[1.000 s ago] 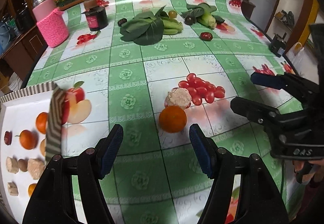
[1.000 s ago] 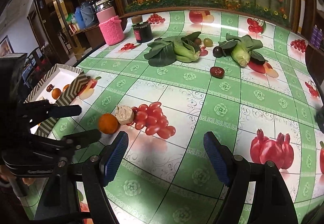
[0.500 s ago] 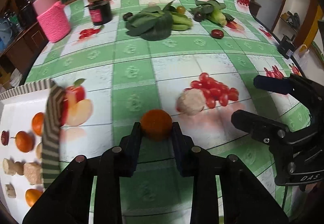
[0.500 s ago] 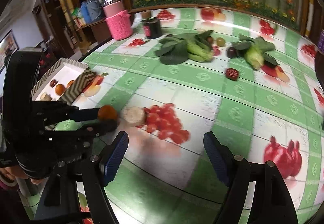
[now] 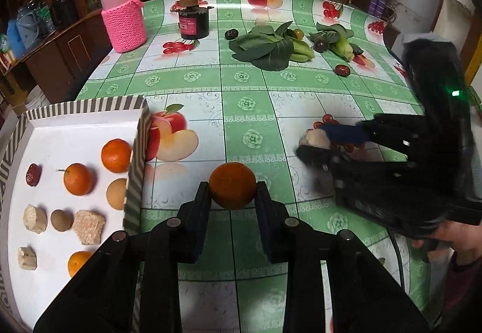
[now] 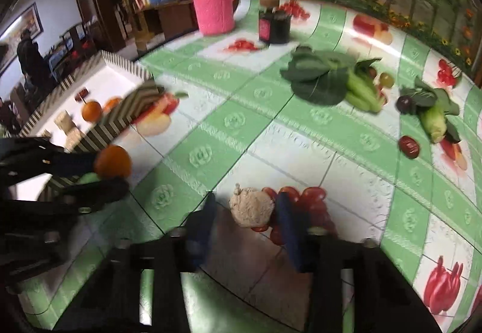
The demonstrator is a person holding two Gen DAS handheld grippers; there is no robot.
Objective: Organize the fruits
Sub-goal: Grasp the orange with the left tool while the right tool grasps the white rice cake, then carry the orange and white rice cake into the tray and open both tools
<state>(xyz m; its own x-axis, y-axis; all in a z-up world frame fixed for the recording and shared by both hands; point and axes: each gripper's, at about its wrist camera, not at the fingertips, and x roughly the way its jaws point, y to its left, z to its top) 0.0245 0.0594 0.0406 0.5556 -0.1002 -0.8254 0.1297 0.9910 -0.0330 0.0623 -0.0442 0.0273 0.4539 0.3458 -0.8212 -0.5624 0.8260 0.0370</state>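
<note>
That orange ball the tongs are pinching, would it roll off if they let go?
Probably: the orange looks round, and the tablecloth looks smooth and glossy. The left gripper pinches it at its sides, so it might slip. Its skin looks firm, not fragile.

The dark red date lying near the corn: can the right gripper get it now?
Probably not now: the right gripper has just been closing around the beige chunk. The date lies unobstructed beyond.

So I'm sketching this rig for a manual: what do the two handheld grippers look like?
Both are black plastic. The left gripper has angular fingers with round silver rivets and dark blue pads. The right gripper shows the same blue pads, a green light on its body and embossed lettering too blurred to read.
</note>
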